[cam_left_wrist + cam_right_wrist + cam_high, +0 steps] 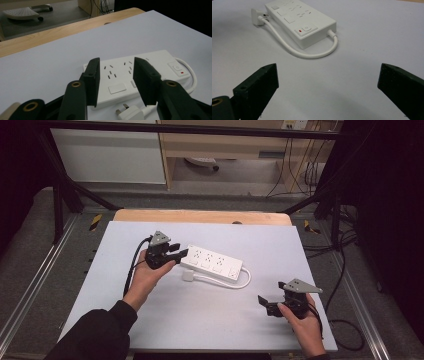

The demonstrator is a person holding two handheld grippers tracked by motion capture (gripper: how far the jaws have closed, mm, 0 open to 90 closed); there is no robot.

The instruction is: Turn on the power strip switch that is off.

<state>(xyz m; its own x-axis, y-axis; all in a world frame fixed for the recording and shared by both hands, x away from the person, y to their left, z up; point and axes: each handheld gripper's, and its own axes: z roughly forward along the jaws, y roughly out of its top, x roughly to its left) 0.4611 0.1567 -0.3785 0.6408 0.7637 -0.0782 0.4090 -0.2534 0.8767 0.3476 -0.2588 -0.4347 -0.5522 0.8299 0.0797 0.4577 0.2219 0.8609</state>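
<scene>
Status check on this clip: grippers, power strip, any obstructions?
Left gripper straddling end of white plastic power strip, fingers not visibly pressing. Right gripper wide open, empty, well clear. White plug lies beside strip; nothing blocking.

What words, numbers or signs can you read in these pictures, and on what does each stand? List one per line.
No words or numbers can be read.
Power symbol, a circle with a stroke: on the switch of the power strip.
Yellow-and-black hazard stripes: on markers beside the table, without text.
</scene>
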